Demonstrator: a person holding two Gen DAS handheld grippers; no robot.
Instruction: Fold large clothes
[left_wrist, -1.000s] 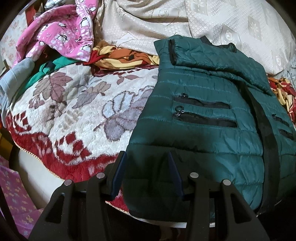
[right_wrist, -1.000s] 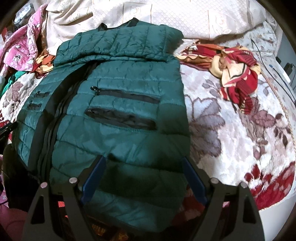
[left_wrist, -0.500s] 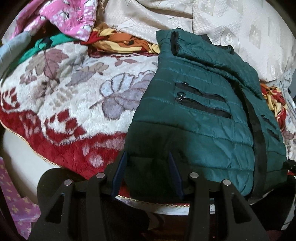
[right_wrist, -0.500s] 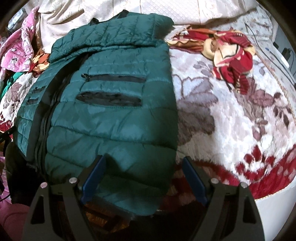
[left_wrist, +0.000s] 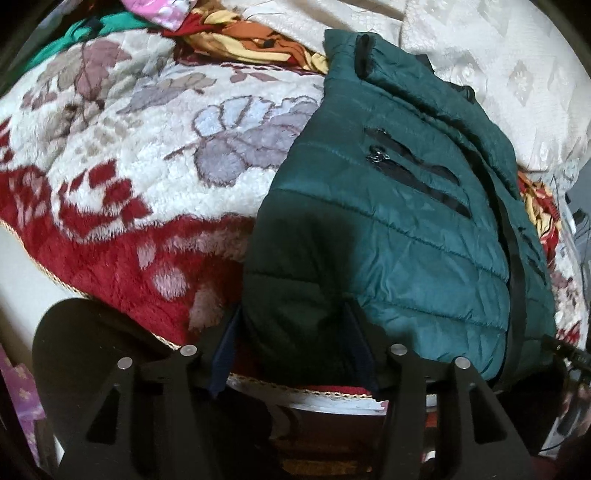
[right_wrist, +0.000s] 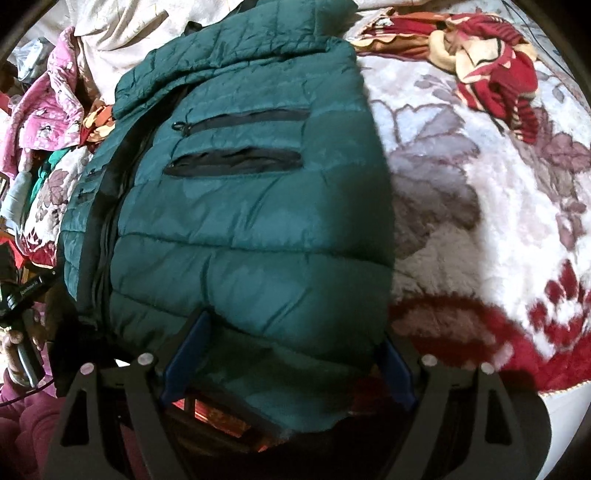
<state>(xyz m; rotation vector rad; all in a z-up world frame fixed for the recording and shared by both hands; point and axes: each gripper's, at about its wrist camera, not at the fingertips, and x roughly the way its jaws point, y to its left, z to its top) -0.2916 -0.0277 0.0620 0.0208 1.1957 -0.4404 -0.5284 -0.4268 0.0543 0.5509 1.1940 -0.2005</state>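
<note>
Nearest to the camera, the left gripper has its dark blue pads on both sides of the lower left corner of the green puffer jacket; its jaws are opening, with the hem between them, and the pads do not seem to press it. The right gripper stands wide, and the lower right part of the hem lies between its blue pads without a clear pinch. The jacket is quilted in horizontal bands, with smooth and slightly shiny fabric, a black zip strip down the middle and two black pocket slits on each half. It lies flat on the bed, its hem hanging a little over the near edge, on a fluffy blanket that is cream with grey leaves and a red border. Farther away, a red and yellow patterned cloth is crumpled to the right of the jacket, a pink printed garment is to the left, and a cream embossed bedcover lies behind the collar
</note>
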